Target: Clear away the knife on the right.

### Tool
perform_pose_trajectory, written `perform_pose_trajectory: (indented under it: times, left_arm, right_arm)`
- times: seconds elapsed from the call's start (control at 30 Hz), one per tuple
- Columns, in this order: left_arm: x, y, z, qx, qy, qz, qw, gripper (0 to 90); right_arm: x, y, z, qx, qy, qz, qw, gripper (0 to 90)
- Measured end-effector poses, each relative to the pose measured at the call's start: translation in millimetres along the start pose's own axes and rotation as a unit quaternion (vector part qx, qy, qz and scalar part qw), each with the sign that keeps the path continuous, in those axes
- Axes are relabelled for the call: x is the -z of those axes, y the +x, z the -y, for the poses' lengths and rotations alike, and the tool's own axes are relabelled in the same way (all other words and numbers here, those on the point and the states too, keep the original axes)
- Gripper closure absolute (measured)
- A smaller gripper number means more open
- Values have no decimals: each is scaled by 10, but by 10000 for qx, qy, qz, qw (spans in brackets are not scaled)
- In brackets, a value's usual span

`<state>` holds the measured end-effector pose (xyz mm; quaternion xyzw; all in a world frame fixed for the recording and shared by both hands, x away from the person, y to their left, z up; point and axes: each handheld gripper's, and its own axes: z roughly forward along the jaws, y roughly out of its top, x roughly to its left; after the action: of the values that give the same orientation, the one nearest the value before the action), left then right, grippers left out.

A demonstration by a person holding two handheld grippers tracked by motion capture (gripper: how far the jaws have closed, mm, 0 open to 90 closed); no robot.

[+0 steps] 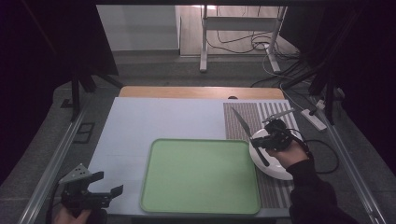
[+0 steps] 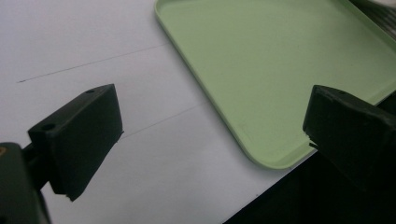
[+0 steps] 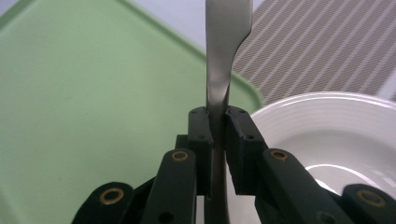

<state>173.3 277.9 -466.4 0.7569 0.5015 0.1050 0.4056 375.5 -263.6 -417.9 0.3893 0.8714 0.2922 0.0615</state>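
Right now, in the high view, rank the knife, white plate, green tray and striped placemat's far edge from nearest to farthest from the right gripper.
1. knife: clamped in the right gripper, blade pointing away up-left.
2. white plate: directly beneath the gripper, on the mat.
3. green tray: beside the plate, to the gripper's left.
4. striped placemat: its far edge lies beyond the knife tip.

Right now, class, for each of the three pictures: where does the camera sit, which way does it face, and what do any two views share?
High view: above the near edge, facing forward and down on the green tray, white plate, both hands and tools.
Left gripper view: rides the left tool, open, facing the tray's corner.
Right gripper view: rides the right tool, shut on the knife, facing tray and plate.
Shared: the tray shows in all three views.
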Motion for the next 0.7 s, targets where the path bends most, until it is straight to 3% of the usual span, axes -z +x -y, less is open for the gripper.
perform_pose_trajectory:
  times: [0.17,0.43,0.53,0.7]
  left_arm:
    - [0,1,0,1,-1,0,10000,46]
    - [0,0,1,-6,-1,1,10000,46]
    - [1,0,1,-6,-5,5,10000,46]
    - [1,-1,1,-13,-4,5,10000,46]
  right_arm:
    - [-62,219,57,168,96,-189,9996,813]
    - [-289,593,158,437,512,-495,9965,813]
    - [-420,702,215,491,779,-518,9944,813]
    - [-665,799,319,625,1348,-385,9881,809]
